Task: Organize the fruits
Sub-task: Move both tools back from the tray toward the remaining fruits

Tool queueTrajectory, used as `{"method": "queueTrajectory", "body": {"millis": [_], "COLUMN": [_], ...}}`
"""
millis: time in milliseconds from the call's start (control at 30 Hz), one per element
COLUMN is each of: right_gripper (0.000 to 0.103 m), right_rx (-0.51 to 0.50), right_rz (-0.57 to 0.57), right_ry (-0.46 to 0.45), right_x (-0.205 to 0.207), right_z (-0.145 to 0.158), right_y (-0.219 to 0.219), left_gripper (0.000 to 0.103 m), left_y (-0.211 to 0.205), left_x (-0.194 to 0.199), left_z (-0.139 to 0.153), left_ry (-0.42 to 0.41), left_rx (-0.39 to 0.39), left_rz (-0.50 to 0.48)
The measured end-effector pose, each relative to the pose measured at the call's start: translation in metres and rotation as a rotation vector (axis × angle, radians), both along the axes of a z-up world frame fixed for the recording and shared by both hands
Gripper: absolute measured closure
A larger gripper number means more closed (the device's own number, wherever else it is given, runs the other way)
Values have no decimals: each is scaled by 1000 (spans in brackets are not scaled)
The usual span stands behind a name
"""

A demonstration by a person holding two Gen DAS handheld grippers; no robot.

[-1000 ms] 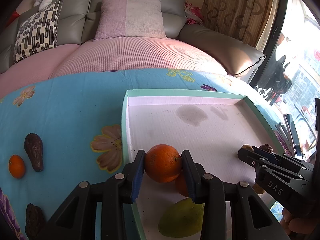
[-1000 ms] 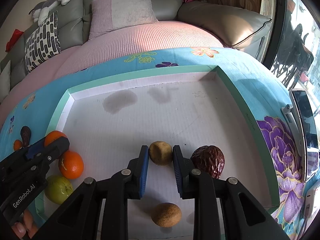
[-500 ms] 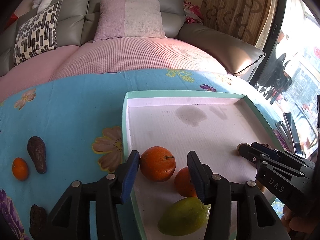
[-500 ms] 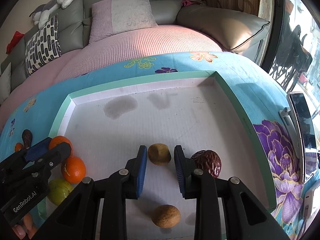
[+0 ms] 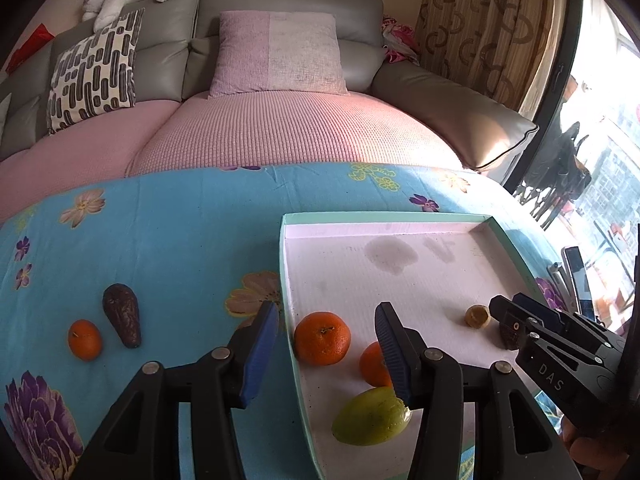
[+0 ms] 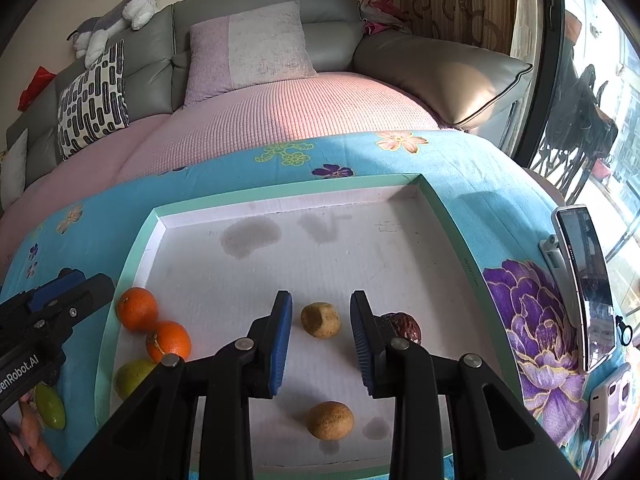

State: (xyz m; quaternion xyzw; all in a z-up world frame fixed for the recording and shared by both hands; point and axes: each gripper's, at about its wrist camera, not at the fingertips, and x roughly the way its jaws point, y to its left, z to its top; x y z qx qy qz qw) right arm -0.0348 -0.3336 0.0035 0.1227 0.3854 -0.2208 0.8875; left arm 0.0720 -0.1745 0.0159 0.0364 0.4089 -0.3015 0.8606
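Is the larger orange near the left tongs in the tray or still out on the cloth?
In. The larger orange sits on the tray's white floor, just inside its left wall, untouched between the open left tongs.

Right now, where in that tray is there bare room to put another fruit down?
The tray's far half is bare, from the back wall down to the two grey stains, and so is the middle strip between the oranges and the brown fruit. The near left corner is crowded: two oranges and a green fruit sit close together. The near right holds three small fruits.
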Motion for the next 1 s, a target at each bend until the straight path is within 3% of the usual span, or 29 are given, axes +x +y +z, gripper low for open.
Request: {"method": "queueTrajectory", "body": {"millis": [467, 1000], "right_gripper": [72, 72], "right_rx": [-12, 12], "right_rz": [10, 14], "right_ry": [33, 33], "right_x": [-16, -12], "right_z": [6, 4], "right_y": [11, 10], "left_gripper": [49, 49], "left_y": [59, 63], "left_x": [7, 0], "left_z": [-9, -18], "left_ry": [72, 93], "left_rx": [6, 35], "left_rz": [167, 177]}}
